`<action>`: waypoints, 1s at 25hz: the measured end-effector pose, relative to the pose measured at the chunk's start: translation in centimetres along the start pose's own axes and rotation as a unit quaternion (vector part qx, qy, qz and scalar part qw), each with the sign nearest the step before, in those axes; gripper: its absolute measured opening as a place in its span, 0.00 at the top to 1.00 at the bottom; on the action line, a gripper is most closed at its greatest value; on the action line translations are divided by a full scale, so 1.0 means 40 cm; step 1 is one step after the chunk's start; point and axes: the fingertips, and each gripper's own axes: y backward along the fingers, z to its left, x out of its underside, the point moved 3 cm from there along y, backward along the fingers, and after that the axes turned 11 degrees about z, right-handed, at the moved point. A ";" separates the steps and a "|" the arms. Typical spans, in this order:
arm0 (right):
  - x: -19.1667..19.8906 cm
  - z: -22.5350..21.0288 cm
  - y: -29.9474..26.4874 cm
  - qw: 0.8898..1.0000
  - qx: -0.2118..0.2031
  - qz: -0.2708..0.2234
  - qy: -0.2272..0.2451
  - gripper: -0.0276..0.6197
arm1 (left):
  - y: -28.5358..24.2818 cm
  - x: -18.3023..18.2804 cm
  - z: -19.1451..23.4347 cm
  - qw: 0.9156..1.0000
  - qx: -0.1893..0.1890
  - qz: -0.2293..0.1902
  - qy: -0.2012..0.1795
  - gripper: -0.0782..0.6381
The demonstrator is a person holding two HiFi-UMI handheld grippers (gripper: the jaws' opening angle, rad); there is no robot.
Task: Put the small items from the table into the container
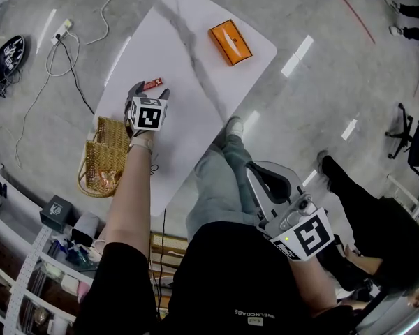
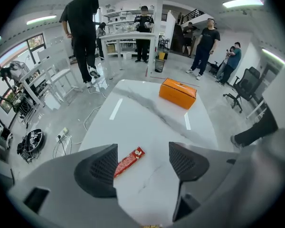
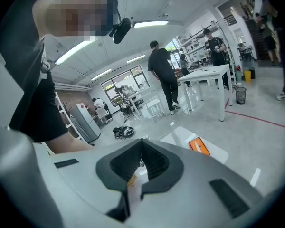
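Here, a slim red packet [image 2: 129,161] lies below the left gripper's [image 2: 142,163] wide-open, empty fingers [image 2: 97,167].

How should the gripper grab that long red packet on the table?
Pinch the red packet across its narrow width, near the middle, coming down from above with the left gripper. It lies flat on the table, long and thin, so the jaws can likely close only on its long edges.

No legible text anywhere

Head view steep overhead; all views share table [image 1: 195,61].
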 end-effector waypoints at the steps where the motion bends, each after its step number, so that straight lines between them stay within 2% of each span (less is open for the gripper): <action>1: 0.006 -0.004 -0.005 1.000 0.001 0.002 -0.002 0.94 | -0.013 0.003 0.002 1.000 0.001 0.004 0.001 0.44; 11: 0.042 -0.034 -0.047 1.000 0.004 0.014 -0.021 0.94 | -0.130 0.030 0.035 0.999 0.004 0.050 -0.005 0.45; 25: 0.067 -0.073 -0.070 0.999 0.011 0.024 -0.035 0.94 | -0.213 0.053 0.052 0.997 0.004 0.075 -0.020 0.45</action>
